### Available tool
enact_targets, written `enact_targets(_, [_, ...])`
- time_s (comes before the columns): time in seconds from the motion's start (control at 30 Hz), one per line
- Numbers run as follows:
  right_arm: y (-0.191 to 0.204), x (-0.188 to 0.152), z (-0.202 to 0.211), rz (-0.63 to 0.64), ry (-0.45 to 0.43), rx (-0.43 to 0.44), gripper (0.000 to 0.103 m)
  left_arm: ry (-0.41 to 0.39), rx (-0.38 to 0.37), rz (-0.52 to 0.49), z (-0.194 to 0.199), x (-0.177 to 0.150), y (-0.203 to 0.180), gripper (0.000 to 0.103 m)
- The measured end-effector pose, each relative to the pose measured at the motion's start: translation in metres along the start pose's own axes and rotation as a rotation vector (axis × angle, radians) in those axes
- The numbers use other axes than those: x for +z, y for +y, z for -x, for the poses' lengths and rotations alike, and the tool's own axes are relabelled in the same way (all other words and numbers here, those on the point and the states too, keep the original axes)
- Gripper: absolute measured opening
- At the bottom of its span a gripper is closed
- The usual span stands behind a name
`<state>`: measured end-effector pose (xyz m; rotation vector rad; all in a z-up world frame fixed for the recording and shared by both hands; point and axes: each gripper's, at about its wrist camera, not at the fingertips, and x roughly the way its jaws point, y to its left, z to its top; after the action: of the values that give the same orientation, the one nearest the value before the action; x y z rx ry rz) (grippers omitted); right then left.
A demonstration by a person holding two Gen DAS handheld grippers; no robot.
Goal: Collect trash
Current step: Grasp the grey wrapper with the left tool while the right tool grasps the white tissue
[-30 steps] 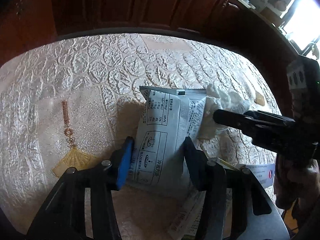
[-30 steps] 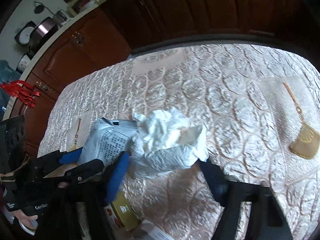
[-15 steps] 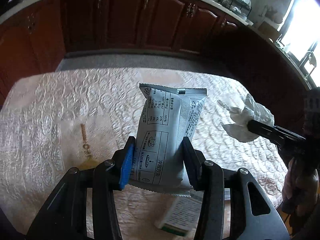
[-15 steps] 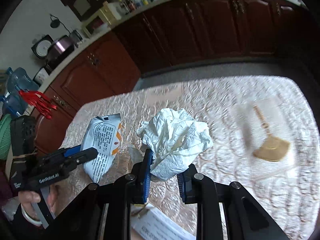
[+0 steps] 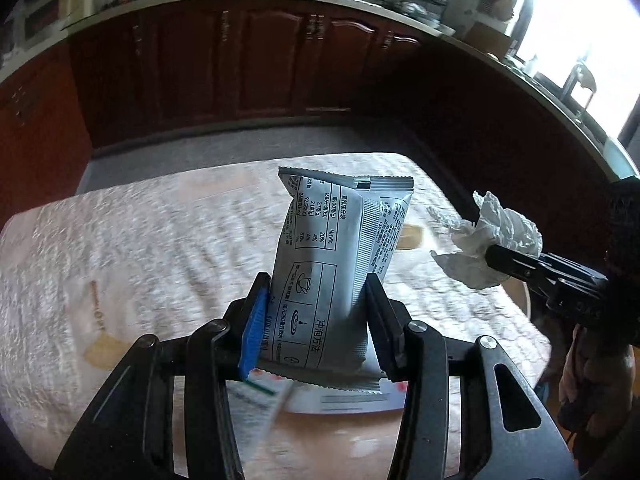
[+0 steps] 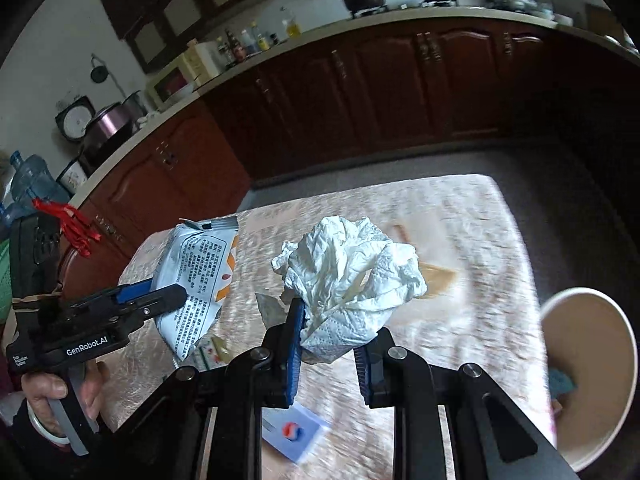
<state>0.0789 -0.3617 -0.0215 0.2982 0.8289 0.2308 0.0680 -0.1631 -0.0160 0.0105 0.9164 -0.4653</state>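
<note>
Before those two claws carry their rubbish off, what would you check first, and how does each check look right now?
1. Left gripper clamps the silver snack packet: ok, pads press both sides.
2. Right gripper holds the crumpled white tissue: ok, squeezed between the pads.
3. Both pieces lifted off the tablecloth: ok.
4. Packet and tissue apart from each other: ok, a gap shows in both views.
5. Paper bucket open to receive trash: ok, its mouth faces the right wrist camera.
6. Table fully cleared: not ok, a small blue packet and other papers remain.
</note>
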Motion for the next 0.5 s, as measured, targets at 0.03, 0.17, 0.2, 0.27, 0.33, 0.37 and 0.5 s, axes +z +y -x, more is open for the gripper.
enact_targets(0.03, [-0.007,-0.001,0.007,-0.007,-0.005,-0.011,0.021,-0.001,-0.006,-0.01,-0.001,0.001,-0.007,0.044])
enact_targets(0.17, [-0.031,-0.009,0.032,-0.026,-0.033,-0.066,0.021,0.002,-0.039,-0.062,-0.008,0.007,-0.044,0.044])
enact_targets(0.2, [-0.038,-0.01,0.038,-0.036,-0.04,-0.076,0.021,0.005,-0.047,-0.071,-0.009,0.008,-0.052,0.044])
enact_targets(0.27, [-0.053,-0.015,0.051,-0.065,-0.048,-0.096,0.021,0.01,-0.067,-0.097,-0.015,0.011,-0.072,0.044])
enact_targets(0.33, [-0.069,-0.019,0.062,-0.092,-0.057,-0.121,0.021,0.014,-0.085,-0.116,-0.021,0.013,-0.089,0.044])
enact_targets(0.37, [-0.075,-0.022,0.067,-0.102,-0.061,-0.135,0.021,0.018,-0.095,-0.127,-0.024,0.015,-0.099,0.044])
enact_targets(0.5, [-0.102,-0.03,0.086,-0.141,-0.073,-0.192,0.021,0.032,-0.128,-0.168,-0.038,0.018,-0.135,0.044])
